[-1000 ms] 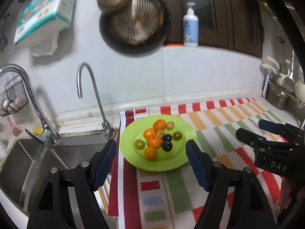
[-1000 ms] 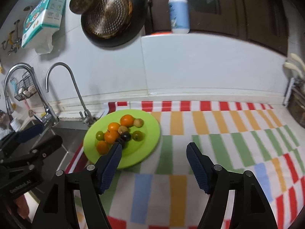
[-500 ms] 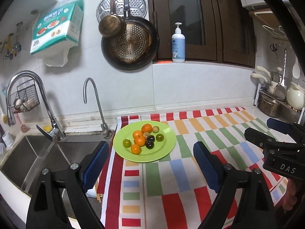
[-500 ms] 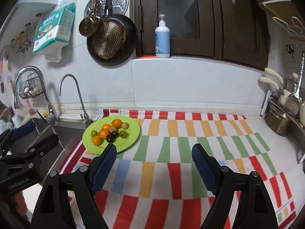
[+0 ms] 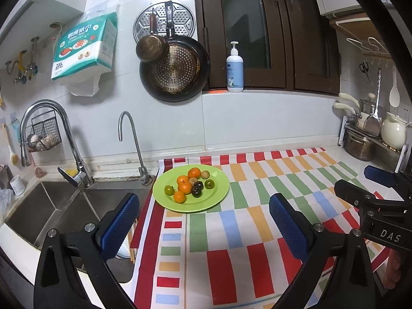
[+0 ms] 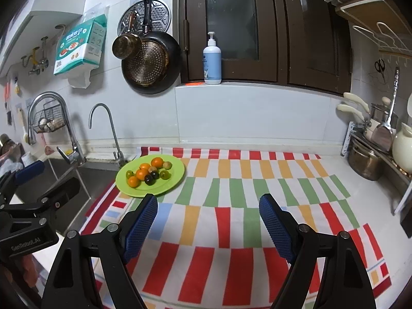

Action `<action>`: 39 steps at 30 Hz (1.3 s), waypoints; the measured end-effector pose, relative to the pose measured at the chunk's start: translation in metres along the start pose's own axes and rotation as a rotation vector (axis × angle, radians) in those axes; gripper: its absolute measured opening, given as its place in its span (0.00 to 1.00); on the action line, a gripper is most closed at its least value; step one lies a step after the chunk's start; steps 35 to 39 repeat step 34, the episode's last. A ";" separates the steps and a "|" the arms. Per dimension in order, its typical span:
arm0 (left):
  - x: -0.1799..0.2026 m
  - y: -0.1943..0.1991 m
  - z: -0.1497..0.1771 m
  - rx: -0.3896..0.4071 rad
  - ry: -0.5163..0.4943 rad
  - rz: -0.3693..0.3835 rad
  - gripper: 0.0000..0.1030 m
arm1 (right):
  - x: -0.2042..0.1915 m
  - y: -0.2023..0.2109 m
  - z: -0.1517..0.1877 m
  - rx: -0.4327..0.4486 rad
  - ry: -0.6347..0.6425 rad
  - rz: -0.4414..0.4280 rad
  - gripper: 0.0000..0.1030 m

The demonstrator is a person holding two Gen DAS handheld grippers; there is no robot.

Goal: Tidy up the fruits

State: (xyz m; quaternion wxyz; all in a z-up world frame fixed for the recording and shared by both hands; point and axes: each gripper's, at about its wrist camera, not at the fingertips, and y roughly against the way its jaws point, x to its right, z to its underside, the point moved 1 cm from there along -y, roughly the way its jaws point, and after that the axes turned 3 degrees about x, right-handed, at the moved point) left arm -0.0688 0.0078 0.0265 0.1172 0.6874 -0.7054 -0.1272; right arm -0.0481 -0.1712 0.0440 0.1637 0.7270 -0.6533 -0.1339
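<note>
While fruits fill plate, jaws spread, empty.

The right tongs are showing white letters "DAS" on their black body in the left wrist view. The left tongs are carrying the mark "GenRobot.AI" in the right wrist view. The tissue pack hanging on the wall is displaying "200" at its lower corner; its larger characters are reading unclearly. The label on the pump bottle is staying too small to read.
</note>
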 end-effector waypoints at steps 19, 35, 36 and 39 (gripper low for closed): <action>0.009 0.023 0.001 0.011 -0.003 0.011 1.00 | 0.008 0.021 0.005 0.017 -0.003 -0.013 0.79; 0.013 0.023 0.005 -0.007 0.002 0.002 1.00 | 0.015 0.020 0.011 -0.007 -0.006 -0.022 0.79; 0.013 0.023 0.005 -0.007 0.002 0.002 1.00 | 0.015 0.020 0.011 -0.007 -0.006 -0.022 0.79; 0.013 0.023 0.005 -0.007 0.002 0.002 1.00 | 0.015 0.020 0.011 -0.007 -0.006 -0.022 0.79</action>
